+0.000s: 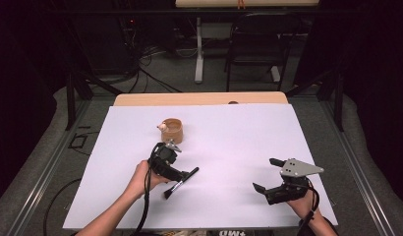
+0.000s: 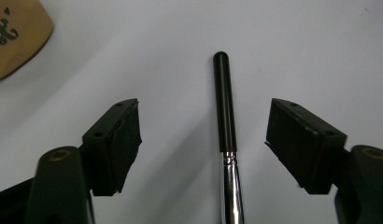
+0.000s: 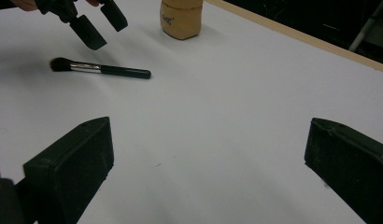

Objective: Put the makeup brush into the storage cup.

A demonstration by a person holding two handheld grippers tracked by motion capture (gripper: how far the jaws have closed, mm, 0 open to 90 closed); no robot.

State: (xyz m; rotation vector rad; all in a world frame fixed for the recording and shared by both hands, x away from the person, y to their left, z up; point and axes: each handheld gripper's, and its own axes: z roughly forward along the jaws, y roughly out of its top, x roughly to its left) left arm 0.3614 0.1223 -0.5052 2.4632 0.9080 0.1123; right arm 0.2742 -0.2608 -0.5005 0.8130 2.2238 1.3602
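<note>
Hovering over the makeup brush [image 2: 225,109] lying flat on the white worktop [image 1: 229,147], the left tongs [image 2: 203,128] straddle its handle half-open without touching and could roll it aside if one pad lands first, while the right tongs [image 3: 206,158] gape wide, empty.

A white-covered table [image 1: 229,196] bears a makeup brush [image 1: 181,181] and a tan cup [image 1: 172,131].

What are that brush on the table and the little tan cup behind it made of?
The brush: its handle looks like matte black plastic or painted wood, the collar is shiny, mirror-like metal, and the dark tuft looks like soft bristle. The cup is tan and dull, perhaps wood or unglazed ceramic; hard to tell. The sheet under both looks like white matte paper or plastic.
</note>
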